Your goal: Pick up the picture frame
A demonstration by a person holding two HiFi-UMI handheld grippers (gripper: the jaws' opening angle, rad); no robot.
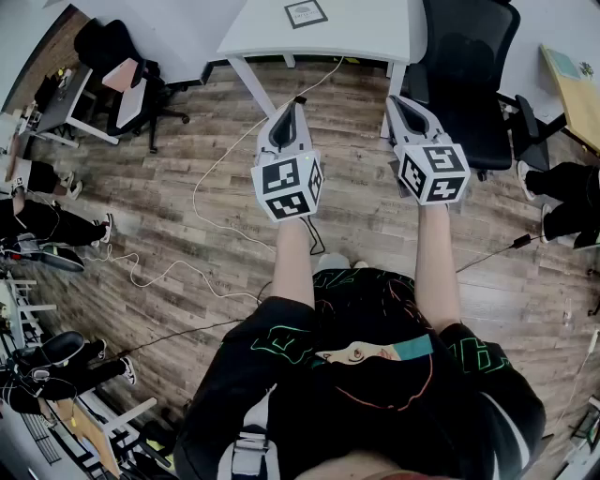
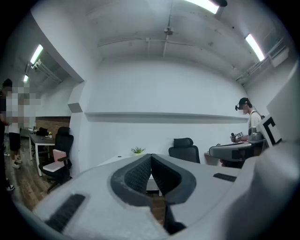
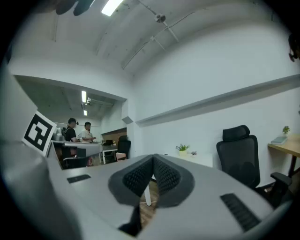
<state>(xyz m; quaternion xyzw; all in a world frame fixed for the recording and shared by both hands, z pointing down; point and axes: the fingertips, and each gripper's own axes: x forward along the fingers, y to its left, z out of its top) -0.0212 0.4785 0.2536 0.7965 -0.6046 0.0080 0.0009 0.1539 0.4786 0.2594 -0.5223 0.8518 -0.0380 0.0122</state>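
Nearest, the person's forearms reach out side by side over the wooden floor (image 1: 187, 234). The left gripper (image 1: 299, 101) points level, its jaws pressed together with nothing between them. Just to its right, the right gripper (image 1: 395, 101) is the same: jaws tight together, empty. A white cable (image 1: 208, 169) loops across the boards to the left. Farther on stands a white table (image 1: 375, 37), and the picture frame (image 1: 306, 13) lies flat on its top, well apart from both grippers. A black office chair (image 1: 469, 84) sits to the table's right.
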